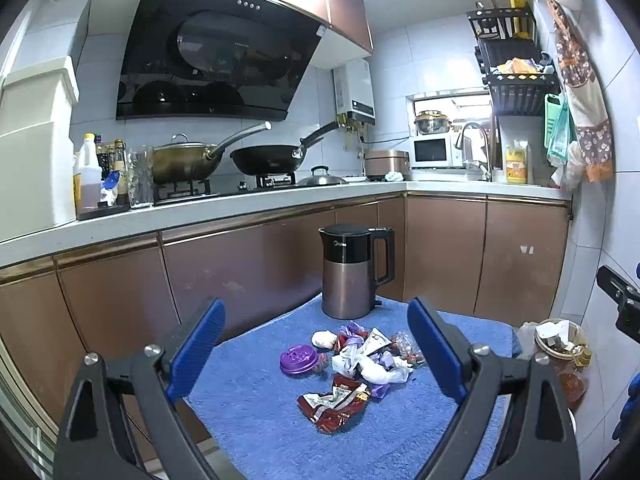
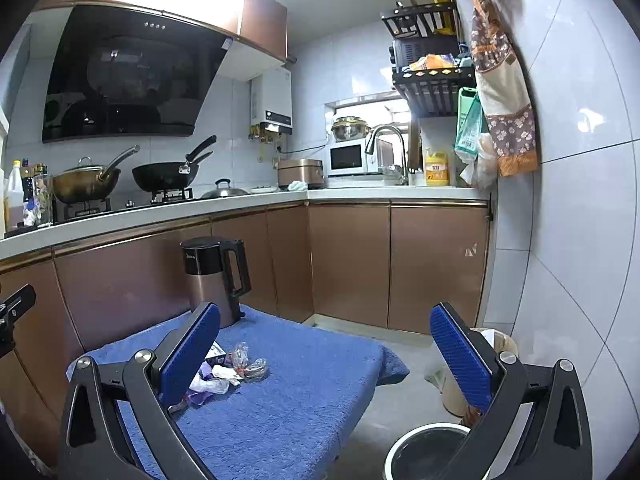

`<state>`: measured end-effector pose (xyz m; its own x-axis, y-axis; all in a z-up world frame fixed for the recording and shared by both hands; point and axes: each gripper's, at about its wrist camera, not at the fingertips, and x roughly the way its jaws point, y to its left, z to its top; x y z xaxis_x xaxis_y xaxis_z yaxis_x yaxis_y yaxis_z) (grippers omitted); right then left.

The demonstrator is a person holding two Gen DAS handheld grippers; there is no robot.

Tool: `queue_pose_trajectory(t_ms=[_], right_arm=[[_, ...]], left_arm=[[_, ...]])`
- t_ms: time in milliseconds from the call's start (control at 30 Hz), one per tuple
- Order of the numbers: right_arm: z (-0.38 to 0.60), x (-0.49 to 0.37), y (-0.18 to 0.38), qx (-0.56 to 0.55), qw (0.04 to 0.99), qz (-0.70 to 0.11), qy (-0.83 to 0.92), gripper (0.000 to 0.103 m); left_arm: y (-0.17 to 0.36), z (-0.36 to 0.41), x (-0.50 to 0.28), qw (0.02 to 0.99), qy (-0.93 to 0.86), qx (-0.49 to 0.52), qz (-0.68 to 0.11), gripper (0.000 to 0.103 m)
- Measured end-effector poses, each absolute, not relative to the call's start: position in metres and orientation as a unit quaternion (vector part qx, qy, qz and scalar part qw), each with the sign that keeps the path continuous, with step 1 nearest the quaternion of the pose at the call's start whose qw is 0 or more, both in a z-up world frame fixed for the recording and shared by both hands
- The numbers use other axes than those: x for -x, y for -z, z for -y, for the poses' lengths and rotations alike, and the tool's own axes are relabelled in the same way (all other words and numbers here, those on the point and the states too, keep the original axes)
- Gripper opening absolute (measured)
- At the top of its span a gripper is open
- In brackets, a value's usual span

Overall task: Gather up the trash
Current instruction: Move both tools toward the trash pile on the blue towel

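A pile of trash lies on a blue towel-covered table [image 1: 256, 412]: a purple plastic lid [image 1: 299, 358], a red snack wrapper [image 1: 334, 402], crumpled white and purple wrappers [image 1: 370, 356] and a white ball of paper [image 1: 325, 338]. My left gripper [image 1: 316, 352] is open and empty, held above and in front of the pile. My right gripper [image 2: 326, 356] is open and empty, over the table's right part; part of the pile [image 2: 236, 368] shows beside its left finger. A round bin [image 2: 424, 452] stands on the floor below the right gripper.
A brown and black electric kettle [image 1: 352, 270] stands at the table's far edge. A full wastebasket [image 1: 560, 344] sits on the floor by the right wall. Brown cabinets [image 1: 248, 272] and a counter with woks [image 1: 264, 160] run behind the table.
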<state>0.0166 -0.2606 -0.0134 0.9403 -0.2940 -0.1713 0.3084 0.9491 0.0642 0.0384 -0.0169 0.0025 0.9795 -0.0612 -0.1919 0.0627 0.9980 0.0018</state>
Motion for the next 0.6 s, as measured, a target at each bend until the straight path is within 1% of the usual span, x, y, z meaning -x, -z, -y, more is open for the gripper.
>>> queue_pose_trajectory(t_ms=[200, 400, 500, 600], right_arm=[[0.267, -0.033, 0.016, -0.044, 0.984, -0.089, 0.148, 0.103], [0.274, -0.056, 0.022, -0.042, 0.984, -0.107, 0.136, 0.103], [0.278, -0.07, 0.027, -0.044, 0.984, -0.122, 0.125, 0.1], [0.28, -0.088, 0.033, -0.043, 0.983, -0.141, 0.113, 0.094]], left_arm=[[0.005, 0.018, -0.063, 0.993, 0.033, -0.016, -0.114, 0.093], [0.014, 0.006, -0.09, 0.989, 0.034, -0.008, -0.142, 0.093], [0.022, 0.0, -0.106, 0.987, 0.037, -0.014, -0.155, 0.093], [0.033, -0.004, -0.118, 0.983, 0.041, -0.023, -0.177, 0.093]])
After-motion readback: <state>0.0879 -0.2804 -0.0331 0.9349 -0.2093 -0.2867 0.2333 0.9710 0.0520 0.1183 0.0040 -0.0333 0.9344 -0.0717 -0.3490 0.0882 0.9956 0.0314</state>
